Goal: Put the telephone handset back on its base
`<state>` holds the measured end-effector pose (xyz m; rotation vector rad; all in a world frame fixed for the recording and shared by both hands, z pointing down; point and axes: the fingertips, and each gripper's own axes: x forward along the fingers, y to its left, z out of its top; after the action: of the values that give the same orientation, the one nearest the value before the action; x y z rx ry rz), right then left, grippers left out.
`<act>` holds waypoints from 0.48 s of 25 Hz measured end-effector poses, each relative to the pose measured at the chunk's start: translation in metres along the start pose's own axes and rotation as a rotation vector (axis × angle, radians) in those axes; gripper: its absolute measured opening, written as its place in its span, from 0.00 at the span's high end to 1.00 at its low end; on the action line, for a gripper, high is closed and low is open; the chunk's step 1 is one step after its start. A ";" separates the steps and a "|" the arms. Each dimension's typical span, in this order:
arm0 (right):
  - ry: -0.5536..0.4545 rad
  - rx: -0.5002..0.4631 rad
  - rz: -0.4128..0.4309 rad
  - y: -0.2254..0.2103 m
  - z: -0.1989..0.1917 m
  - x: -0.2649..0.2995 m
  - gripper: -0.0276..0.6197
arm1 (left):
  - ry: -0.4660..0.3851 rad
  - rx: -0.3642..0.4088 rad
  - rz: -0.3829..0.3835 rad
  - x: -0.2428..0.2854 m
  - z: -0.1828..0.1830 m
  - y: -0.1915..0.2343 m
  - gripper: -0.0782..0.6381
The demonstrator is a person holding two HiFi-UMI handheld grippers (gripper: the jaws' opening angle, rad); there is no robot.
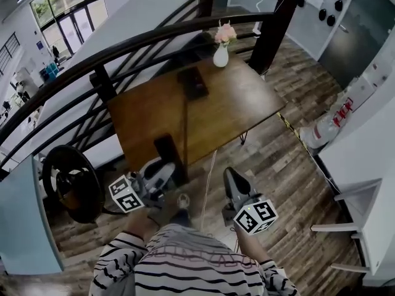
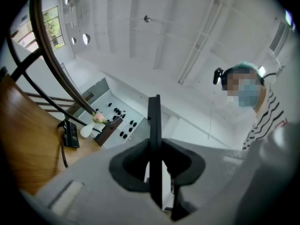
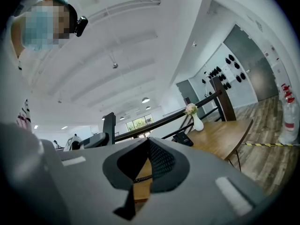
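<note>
The left gripper (image 1: 162, 172) clamps a flat black telephone handset (image 1: 170, 156) edge-on between its jaws, and the handset stands upright over the near edge of the brown wooden table (image 1: 241, 103). Just to its right, the right gripper (image 1: 232, 179) has its jaws closed tip to tip on nothing. A thin black cord (image 1: 185, 125) runs from the handset across the tabletop to the black telephone base (image 1: 193, 82), well ahead of both grippers. Just beyond the base stands a white vase of pink flowers (image 1: 221, 53), backed by a dark curved railing (image 1: 123, 48). Wood-plank floor (image 1: 290, 165) spreads to the right of the right gripper.
</note>
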<state>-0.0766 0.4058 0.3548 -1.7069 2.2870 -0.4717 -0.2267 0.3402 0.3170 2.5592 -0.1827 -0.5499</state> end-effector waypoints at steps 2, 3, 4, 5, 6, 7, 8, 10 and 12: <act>0.009 0.003 -0.016 -0.013 0.003 0.025 0.96 | 0.004 -0.021 -0.006 0.012 0.008 0.028 0.79; 0.012 0.004 -0.024 -0.021 0.005 0.038 0.96 | 0.006 -0.031 -0.012 0.019 0.012 0.042 0.79; 0.015 0.005 -0.031 -0.028 0.006 0.051 0.96 | 0.008 -0.041 -0.020 0.027 0.016 0.057 0.79; 0.018 0.008 -0.038 -0.036 0.007 0.064 0.96 | 0.012 -0.051 -0.028 0.034 0.019 0.071 0.79; 0.021 0.012 -0.046 -0.043 0.007 0.076 0.96 | 0.016 -0.061 -0.035 0.040 0.022 0.085 0.79; 0.022 0.017 -0.052 -0.049 0.007 0.089 0.96 | 0.021 -0.071 -0.040 0.046 0.026 0.098 0.79; 0.021 0.021 -0.058 -0.054 0.007 0.101 0.96 | 0.027 -0.080 -0.045 0.051 0.029 0.111 0.79; 0.022 0.032 -0.073 -0.061 0.008 0.124 0.96 | 0.042 -0.095 -0.054 0.060 0.037 0.134 0.79; 0.028 0.041 -0.093 -0.066 0.009 0.145 0.96 | 0.056 -0.108 -0.064 0.067 0.046 0.152 0.79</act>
<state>-0.0558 0.2487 0.3723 -1.8041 2.2079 -0.5608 -0.1886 0.1734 0.3352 2.4793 -0.0506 -0.4971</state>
